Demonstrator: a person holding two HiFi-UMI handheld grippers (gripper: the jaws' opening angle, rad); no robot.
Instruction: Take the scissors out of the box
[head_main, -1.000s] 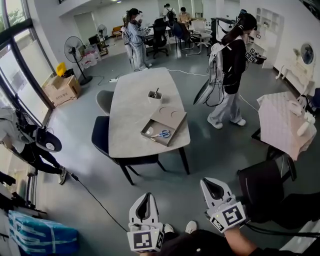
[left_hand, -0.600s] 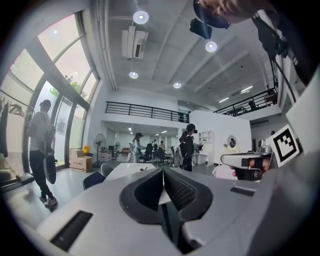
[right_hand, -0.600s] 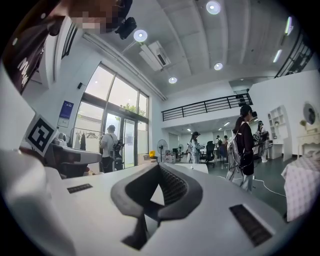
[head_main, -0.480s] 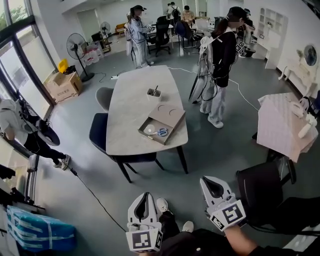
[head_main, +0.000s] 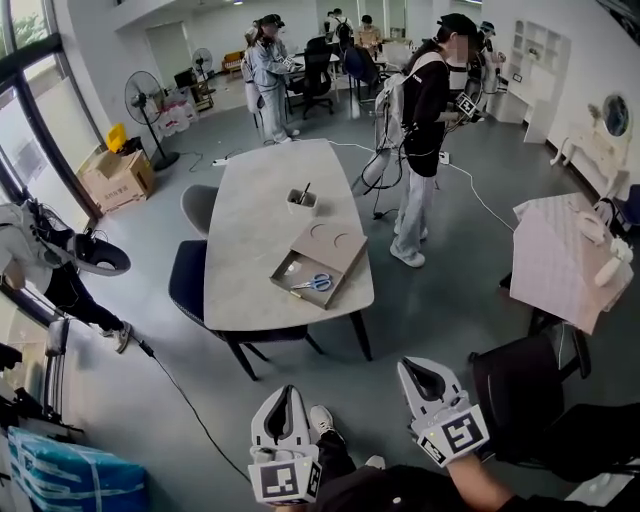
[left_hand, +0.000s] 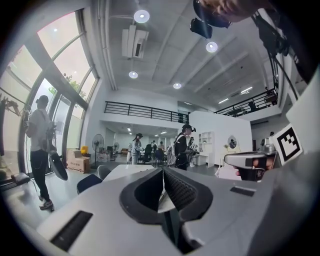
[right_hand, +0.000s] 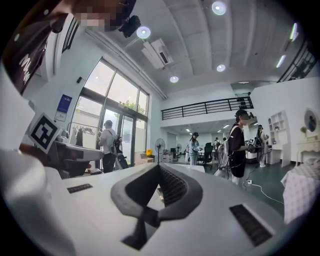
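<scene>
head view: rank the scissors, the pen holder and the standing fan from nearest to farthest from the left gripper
1. scissors, in the open box at the near end of the table, closest to the left gripper.
2. pen holder, mid-table, beyond the box.
3. standing fan, on the floor at far left, past the table.

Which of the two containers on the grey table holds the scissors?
The flat brown open box at the near end of the grey table: the blue-handled scissors lie in it. The small square pot farther back holds only a dark stick.
</scene>
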